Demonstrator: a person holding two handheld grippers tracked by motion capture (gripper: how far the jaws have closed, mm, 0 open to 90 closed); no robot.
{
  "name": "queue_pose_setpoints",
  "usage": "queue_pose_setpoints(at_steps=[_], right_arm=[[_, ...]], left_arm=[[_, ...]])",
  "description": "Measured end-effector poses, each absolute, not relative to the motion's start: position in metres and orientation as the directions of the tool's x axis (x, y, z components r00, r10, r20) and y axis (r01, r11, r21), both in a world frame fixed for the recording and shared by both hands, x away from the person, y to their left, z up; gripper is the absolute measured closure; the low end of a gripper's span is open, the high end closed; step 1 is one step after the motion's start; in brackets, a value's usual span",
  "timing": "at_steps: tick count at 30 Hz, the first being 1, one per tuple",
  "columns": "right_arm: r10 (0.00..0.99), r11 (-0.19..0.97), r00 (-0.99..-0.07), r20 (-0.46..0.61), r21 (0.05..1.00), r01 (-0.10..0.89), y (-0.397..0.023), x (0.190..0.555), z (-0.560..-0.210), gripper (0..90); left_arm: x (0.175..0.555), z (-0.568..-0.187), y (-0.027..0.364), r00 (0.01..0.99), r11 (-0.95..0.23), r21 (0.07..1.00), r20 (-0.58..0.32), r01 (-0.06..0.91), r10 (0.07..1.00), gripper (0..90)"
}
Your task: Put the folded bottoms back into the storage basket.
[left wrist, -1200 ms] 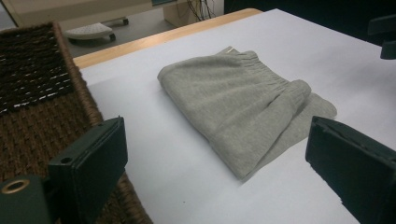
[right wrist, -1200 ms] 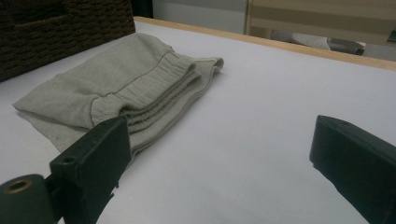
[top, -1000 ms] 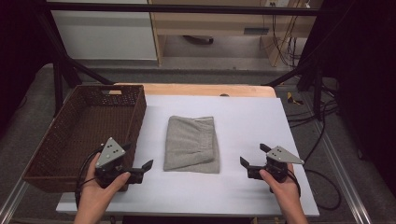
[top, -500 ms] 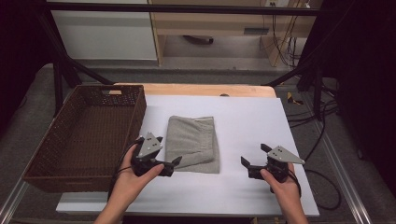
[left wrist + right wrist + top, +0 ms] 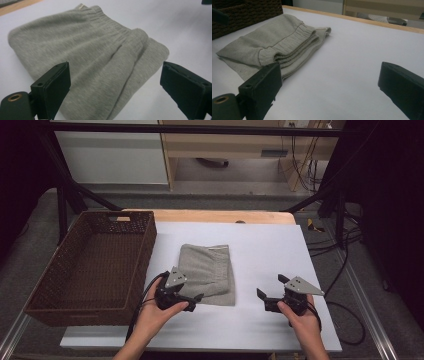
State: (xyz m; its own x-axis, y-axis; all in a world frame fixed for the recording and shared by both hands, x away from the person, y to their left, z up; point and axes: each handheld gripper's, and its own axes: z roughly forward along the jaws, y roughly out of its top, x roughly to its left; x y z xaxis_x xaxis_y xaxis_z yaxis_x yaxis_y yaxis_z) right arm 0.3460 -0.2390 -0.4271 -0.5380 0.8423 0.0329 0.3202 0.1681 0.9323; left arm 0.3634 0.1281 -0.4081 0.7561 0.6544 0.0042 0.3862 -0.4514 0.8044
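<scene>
The folded grey sweat garment with a ribbed elastic waistband lies flat on the white-covered bench, just beside the right wall of the dark brown woven wicker basket.

What could go wrong, as I judge it, comes from the folds. The left gripper stands at the garment's near-left corner with its jaws spread wide. If they shut on the top layer alone, the fold would likely open as the cloth rises and the lower layers would trail or drag across the bench. A shallow bite at the very edge could also slip off the soft knit. Pressing too low could catch the bench cover along with the cloth.

In the left gripper view the garment lies between and just beyond the two black jaws, its rounded folded edge nearest them, not yet pinched. The right gripper rests on the bench well apart from the garment, on the side away from the basket, its jaws also wide open and empty; from it the garment lies ahead and to the left.
</scene>
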Motion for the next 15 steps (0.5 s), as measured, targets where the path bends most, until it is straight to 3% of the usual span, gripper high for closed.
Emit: queue_pose_setpoints(at_steps=[15], right_arm=[[0.84,0.171,-0.541,0.039,0.927,0.333,-0.238,0.346,-0.427,5.7]], left_arm=[[0.364,-0.433,0.103,0.781,-0.527,0.763,0.046,0.375,0.623,19.1]])
